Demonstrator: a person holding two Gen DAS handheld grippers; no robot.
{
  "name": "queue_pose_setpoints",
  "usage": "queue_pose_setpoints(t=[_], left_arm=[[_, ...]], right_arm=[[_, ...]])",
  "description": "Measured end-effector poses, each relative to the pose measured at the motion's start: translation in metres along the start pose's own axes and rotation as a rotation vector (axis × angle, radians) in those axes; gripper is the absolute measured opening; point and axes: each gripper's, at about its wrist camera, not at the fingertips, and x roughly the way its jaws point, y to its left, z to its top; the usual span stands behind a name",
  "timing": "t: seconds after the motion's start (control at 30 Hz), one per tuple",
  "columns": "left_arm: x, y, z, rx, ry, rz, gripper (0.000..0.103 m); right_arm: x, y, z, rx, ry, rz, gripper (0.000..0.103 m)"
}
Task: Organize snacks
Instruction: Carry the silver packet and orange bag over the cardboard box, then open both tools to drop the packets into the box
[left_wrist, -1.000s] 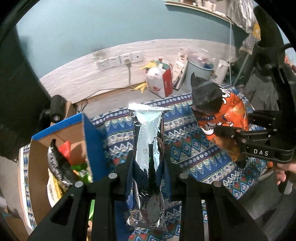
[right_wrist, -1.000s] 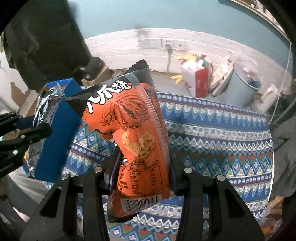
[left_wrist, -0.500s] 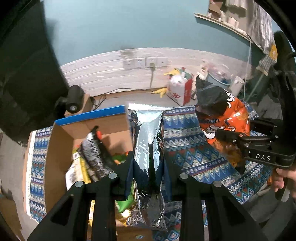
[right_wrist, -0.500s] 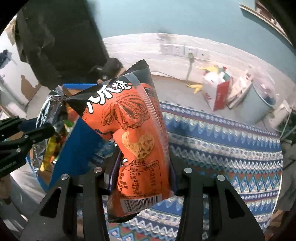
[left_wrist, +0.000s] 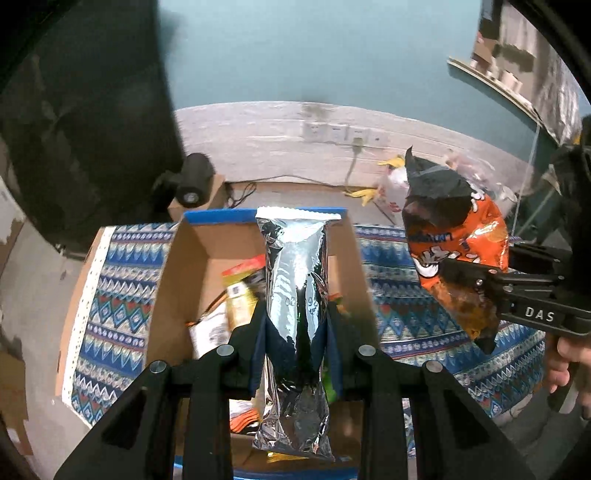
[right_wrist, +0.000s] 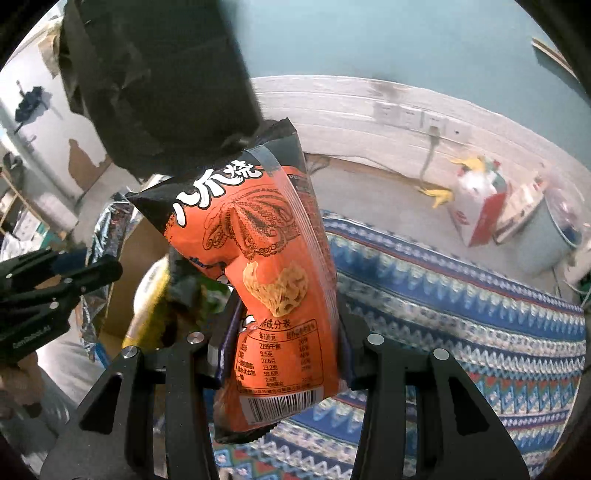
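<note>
Teal wall behind, and a blue patterned zigzag tablecloth (left_wrist: 406, 314) is covering the table. An open cardboard box with blue edges (left_wrist: 177, 273) is sitting on it, with a few snack packets (left_wrist: 240, 291) lying inside. Left gripper (left_wrist: 296, 325) is pinching a tall shiny silver foil pouch (left_wrist: 295, 280) upright, right over the box. Right gripper (right_wrist: 282, 332) is squeezing an orange and black octopus-print snack bag (right_wrist: 273, 266), hanging over the cloth just beside the box.
</note>
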Motion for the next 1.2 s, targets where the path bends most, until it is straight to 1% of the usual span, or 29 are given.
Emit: queue_pose_setpoints(t=[0.17, 0.27, 0.43, 0.53, 0.63, 0.7, 0.77, 0.83, 0.9, 1.03, 1.07, 1.13, 1.17, 1.2], left_arm=[[0.005, 0.025, -0.006, -0.033, 0.013, 0.043, 0.029], [0.011, 0.037, -0.011, -0.046, 0.03, 0.067, 0.029], [0.027, 0.059, -0.02, -0.109, 0.081, 0.055, 0.029], [0.033, 0.068, -0.023, -0.131, 0.095, 0.071, 0.029], [0.035, 0.073, -0.023, -0.144, 0.103, 0.085, 0.029], [0.034, 0.075, -0.023, -0.152, 0.1, 0.086, 0.029], [0.032, 0.075, -0.023, -0.15, 0.104, 0.093, 0.034], [0.029, 0.077, -0.024, -0.155, 0.1, 0.103, 0.047], [0.024, 0.08, -0.025, -0.164, 0.089, 0.11, 0.052], [0.015, 0.084, -0.023, -0.173, 0.068, 0.113, 0.055], [0.012, 0.085, -0.023, -0.174, 0.062, 0.115, 0.056], [0.008, 0.085, -0.022, -0.175, 0.05, 0.117, 0.058], [0.004, 0.085, -0.022, -0.172, 0.043, 0.118, 0.059], [0.003, 0.084, -0.022, -0.171, 0.04, 0.12, 0.059]], right_arm=[[0.013, 0.022, 0.012, -0.021, 0.007, 0.026, 0.043], [0.019, 0.037, 0.02, -0.027, 0.011, 0.06, 0.043], [0.027, 0.063, 0.031, -0.08, 0.018, 0.074, 0.043], [0.032, 0.073, 0.037, -0.096, 0.026, 0.078, 0.043], [0.037, 0.08, 0.039, -0.068, 0.05, 0.137, 0.043], [0.038, 0.086, 0.039, -0.071, 0.057, 0.146, 0.043], [0.04, 0.092, 0.039, -0.083, 0.062, 0.143, 0.043], [0.046, 0.098, 0.04, -0.092, 0.072, 0.141, 0.043], [0.053, 0.101, 0.041, -0.094, 0.082, 0.132, 0.043], [0.064, 0.107, 0.042, -0.097, 0.107, 0.129, 0.045], [0.065, 0.108, 0.042, -0.095, 0.109, 0.131, 0.049], [0.066, 0.109, 0.044, -0.083, 0.104, 0.144, 0.051], [0.065, 0.108, 0.045, -0.078, 0.1, 0.152, 0.056], [0.063, 0.107, 0.047, -0.07, 0.089, 0.166, 0.064]])
